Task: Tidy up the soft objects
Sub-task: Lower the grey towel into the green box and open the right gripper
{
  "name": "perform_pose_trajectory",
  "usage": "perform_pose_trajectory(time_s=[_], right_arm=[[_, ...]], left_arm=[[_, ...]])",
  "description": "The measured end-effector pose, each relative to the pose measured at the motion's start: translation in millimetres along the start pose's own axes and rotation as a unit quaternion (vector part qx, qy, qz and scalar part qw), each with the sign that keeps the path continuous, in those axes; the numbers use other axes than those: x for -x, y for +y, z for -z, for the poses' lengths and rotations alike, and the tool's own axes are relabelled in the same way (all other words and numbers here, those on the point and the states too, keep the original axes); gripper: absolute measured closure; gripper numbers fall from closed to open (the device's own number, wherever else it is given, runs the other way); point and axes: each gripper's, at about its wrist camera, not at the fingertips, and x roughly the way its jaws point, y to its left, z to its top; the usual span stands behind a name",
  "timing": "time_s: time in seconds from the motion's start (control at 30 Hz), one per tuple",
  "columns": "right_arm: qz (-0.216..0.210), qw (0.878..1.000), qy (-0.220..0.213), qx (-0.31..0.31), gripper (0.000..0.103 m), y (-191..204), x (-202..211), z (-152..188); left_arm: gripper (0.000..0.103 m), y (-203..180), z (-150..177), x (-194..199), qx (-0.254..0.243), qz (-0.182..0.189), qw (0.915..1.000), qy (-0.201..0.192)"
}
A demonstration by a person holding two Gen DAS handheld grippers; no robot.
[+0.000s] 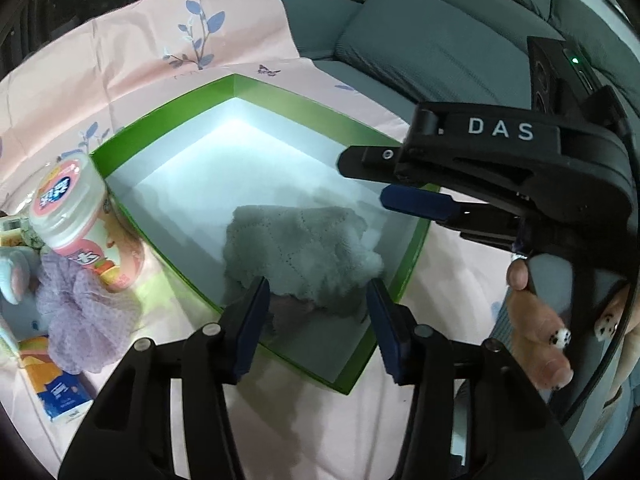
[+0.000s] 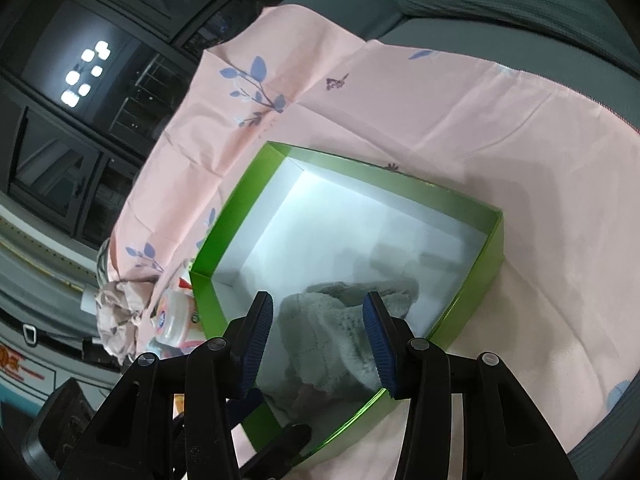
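A grey fluffy towel (image 1: 304, 252) lies inside a green box (image 1: 168, 116) with a white floor; it also shows in the right wrist view (image 2: 340, 336), in the box (image 2: 236, 220). My left gripper (image 1: 318, 324) is open, its blue pads on either side of the towel's near edge, holding nothing. My right gripper (image 2: 318, 340) is open above the towel and empty; it shows from the side in the left wrist view (image 1: 372, 180), over the box's right edge. A purple mesh scrunchie (image 1: 80, 320) lies left of the box.
A pink-labelled jar (image 1: 76, 216) lies beside the box's left wall. A soft toy (image 1: 12, 272) and an orange tissue pack (image 1: 52, 384) sit at far left. A pink floral cloth (image 1: 140, 48) covers the surface. A grey sofa (image 1: 420, 32) is behind.
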Motion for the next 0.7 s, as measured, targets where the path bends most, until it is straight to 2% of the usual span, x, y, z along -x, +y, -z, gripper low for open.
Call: perform_pose_trajectory(time_s=[0.27, 0.53, 0.7], right_arm=[[0.02, 1.0, 0.002, 0.001, 0.054, 1, -1, 3], [0.039, 0.999, 0.011, 0.019, 0.054, 7, -3, 7], [0.035, 0.999, 0.014, 0.021, 0.054, 8, -2, 12]], left_arm=[[0.056, 12, 4, 3, -0.008, -0.036, 0.9993, 0.002], [0.057, 21, 7, 5, -0.005, -0.039, 0.9992, 0.002], [0.058, 23, 8, 6, -0.007, -0.041, 0.9991, 0.001]])
